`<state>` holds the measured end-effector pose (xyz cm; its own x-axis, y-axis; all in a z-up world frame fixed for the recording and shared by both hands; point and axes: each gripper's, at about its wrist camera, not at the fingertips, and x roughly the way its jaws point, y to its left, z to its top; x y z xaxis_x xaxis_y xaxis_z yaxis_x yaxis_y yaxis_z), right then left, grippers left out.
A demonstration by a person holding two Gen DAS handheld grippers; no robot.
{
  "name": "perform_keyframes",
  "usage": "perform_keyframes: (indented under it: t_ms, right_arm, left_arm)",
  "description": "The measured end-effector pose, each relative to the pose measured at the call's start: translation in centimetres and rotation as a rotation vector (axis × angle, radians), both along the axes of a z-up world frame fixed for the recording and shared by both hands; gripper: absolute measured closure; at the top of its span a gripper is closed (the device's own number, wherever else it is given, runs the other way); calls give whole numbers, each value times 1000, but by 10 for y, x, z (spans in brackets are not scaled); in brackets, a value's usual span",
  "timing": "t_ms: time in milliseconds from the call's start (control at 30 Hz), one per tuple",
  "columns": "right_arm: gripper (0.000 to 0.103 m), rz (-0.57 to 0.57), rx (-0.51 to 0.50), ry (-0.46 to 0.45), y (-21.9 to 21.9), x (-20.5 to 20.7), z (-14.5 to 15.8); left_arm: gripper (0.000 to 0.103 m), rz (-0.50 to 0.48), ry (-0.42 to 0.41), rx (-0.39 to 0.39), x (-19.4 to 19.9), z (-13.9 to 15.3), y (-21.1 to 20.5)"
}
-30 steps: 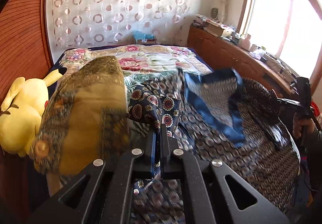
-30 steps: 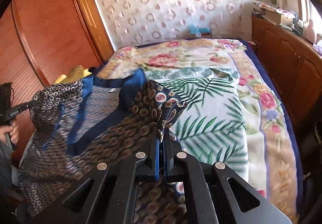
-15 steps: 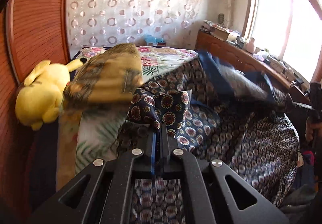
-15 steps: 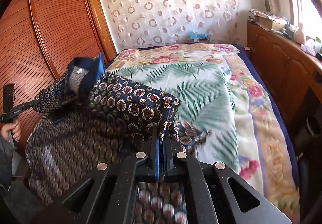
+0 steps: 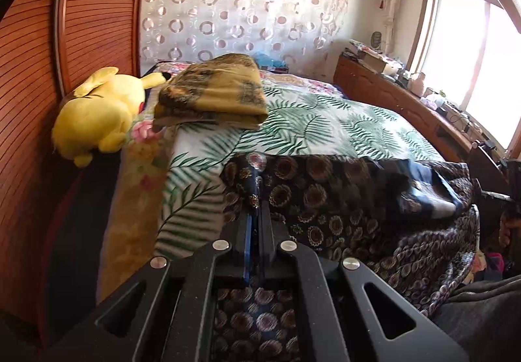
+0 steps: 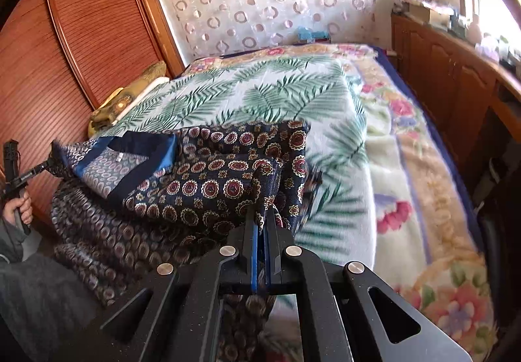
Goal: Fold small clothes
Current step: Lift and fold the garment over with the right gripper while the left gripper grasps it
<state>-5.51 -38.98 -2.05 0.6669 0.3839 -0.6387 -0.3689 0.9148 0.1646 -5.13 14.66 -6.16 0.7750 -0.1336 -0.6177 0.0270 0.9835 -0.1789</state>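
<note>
A dark navy garment with round medallion print (image 5: 329, 196) (image 6: 215, 179) lies over the near edge of the bed, its blue-trimmed neckline (image 6: 130, 160) turned up. My left gripper (image 5: 255, 209) is shut on one corner of the garment. My right gripper (image 6: 262, 215) is shut on the other corner. Both hold the cloth low over the bed edge, and its lower part hangs down over the side. The left gripper also shows at the far left of the right wrist view (image 6: 19, 173), held in a hand.
The bed carries a palm-leaf and flower blanket (image 5: 325, 124) (image 6: 293, 91). A folded olive-gold cloth (image 5: 211, 95) and a yellow plush toy (image 5: 97, 114) lie at the bed's left side. A wooden wardrobe (image 6: 81, 26) stands on the left, a low cabinet (image 5: 390, 91) under the window on the right.
Both grippers have come down and forward with the garment, which was raised and spread in the air. It now rests flatter on the bed edge.
</note>
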Motion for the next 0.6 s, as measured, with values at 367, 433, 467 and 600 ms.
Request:
perform_keyframes:
  t_ms: [367, 433, 467, 600]
  right_arm:
    - [101, -19, -79, -11, 8, 4, 8]
    - [97, -17, -79, -25, 14, -2, 11]
    - [96, -23, -84, -39, 14, -3, 14]
    - [88, -79, -94, -88, 6, 0, 23]
  left_arm:
    - [69, 55, -53, 22, -5, 2, 14]
    - [59, 71, -83, 12, -6, 9, 19]
    - [57, 85, -91, 17, -5, 12, 21]
    - [41, 100, -85, 44, 12, 15, 21]
